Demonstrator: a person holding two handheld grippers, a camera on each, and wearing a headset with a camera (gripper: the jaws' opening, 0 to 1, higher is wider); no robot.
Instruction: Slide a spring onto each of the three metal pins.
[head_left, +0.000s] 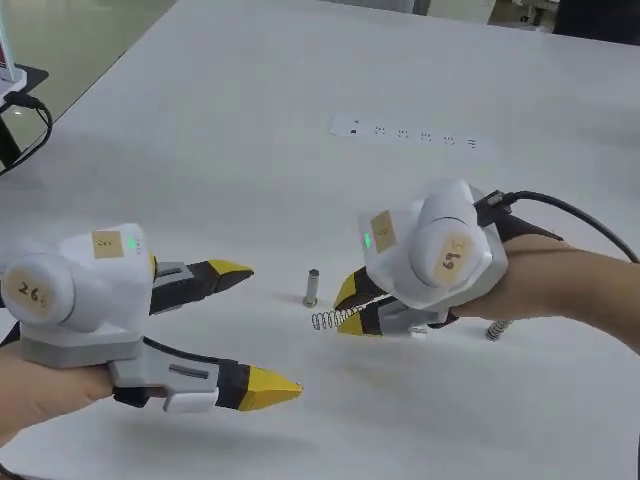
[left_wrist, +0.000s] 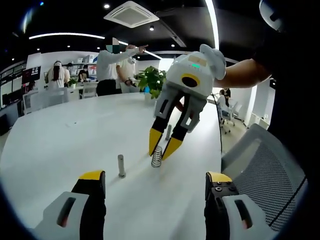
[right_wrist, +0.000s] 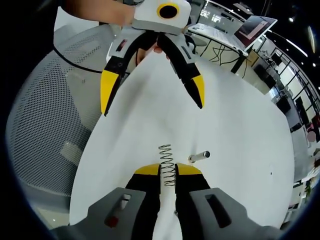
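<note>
Shiny wire spring (right_wrist: 167, 167), dull metal pin (head_left: 312, 286), matt white table (head_left: 250, 150).

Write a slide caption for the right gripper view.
Right gripper holds a spring beside a metal pin, facing the open left gripper.

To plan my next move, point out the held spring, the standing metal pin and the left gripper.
spring (right_wrist: 167, 164): right gripper view, on its middle coils.
metal pin (head_left: 312, 287): head view, on its mid-shaft.
left gripper (head_left: 270, 329): head view, midway between its open fingertips.
</note>
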